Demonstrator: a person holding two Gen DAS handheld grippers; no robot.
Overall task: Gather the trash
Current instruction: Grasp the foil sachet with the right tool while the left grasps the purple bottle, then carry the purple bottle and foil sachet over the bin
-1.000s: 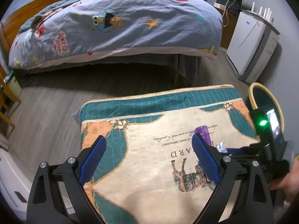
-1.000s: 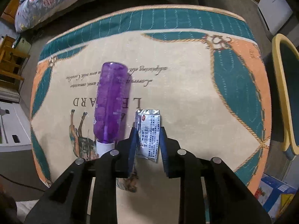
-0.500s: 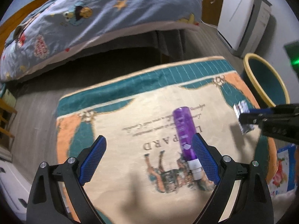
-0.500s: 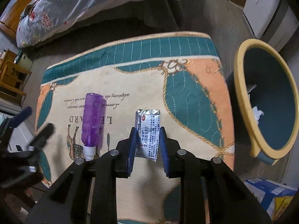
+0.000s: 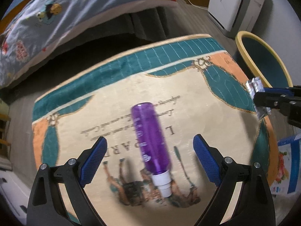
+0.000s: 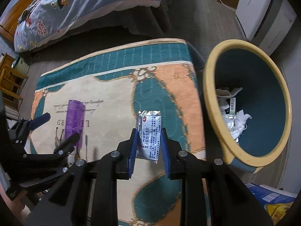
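Right gripper (image 6: 148, 146) carried its pinched foil sachet (image 6: 149, 131), Chinese-printed, toward the bin (image 6: 208, 86). Left gripper (image 5: 149, 159) hung released over the purple bottle (image 5: 150, 135), its label unreadable.

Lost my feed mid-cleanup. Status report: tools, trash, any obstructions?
Right tool shut on foil sachet, near the bin. Left tool open above purple bottle lying on the mat. Nothing in the way.

Left wrist view: steeply down, close over the quilted cloth (image 5: 120, 86), purple bottle (image 5: 150, 141) dead centre. Right wrist view: also steeply down, further toward 3 o'clock, bin (image 6: 210, 79) at 3. Shared: cloth, bottle, bed (image 6: 75, 5) at 11.
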